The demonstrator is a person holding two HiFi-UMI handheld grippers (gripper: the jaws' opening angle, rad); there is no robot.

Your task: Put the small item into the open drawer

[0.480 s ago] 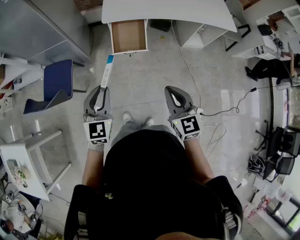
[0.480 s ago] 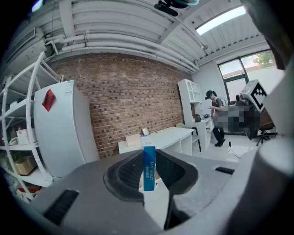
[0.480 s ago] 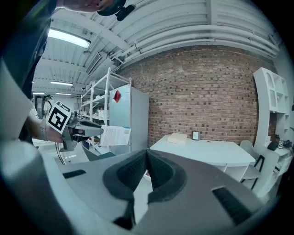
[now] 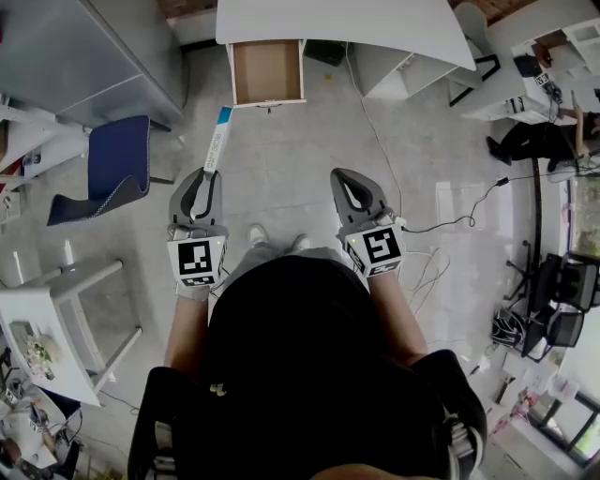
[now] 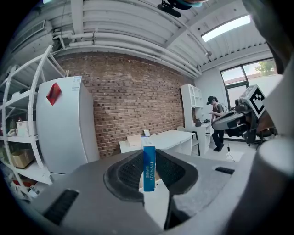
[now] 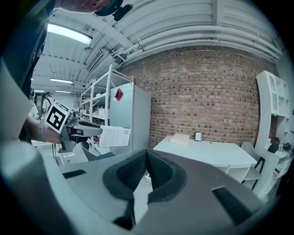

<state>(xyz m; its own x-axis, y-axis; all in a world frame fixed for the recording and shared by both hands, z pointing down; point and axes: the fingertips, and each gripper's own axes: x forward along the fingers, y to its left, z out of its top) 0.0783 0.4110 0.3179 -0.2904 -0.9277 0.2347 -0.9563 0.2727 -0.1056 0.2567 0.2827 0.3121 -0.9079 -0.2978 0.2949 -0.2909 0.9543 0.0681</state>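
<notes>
My left gripper [image 4: 203, 174] is shut on a long narrow blue and white box [image 4: 217, 141], which sticks out ahead of the jaws toward the desk. In the left gripper view the box [image 5: 148, 167] stands upright between the closed jaws of that gripper [image 5: 149, 183]. The open drawer [image 4: 267, 72] hangs out from under the white desk [image 4: 347, 21] straight ahead; its brown inside looks empty. My right gripper [image 4: 345, 180] is shut with nothing in it, level with the left one; in the right gripper view its tips [image 6: 147, 158] meet.
A blue chair [image 4: 105, 171] stands left of my path, beside a grey cabinet [image 4: 75, 56]. A white stool [image 4: 56, 314] is at the near left. Cables [image 4: 427, 225] trail over the floor at right. White shelving [image 4: 525, 75] and a person [image 4: 530, 141] are at far right.
The desk and drawer have shifted slightly right and down in the head view. Both grippers keep their pose and the left one still holds the box.
</notes>
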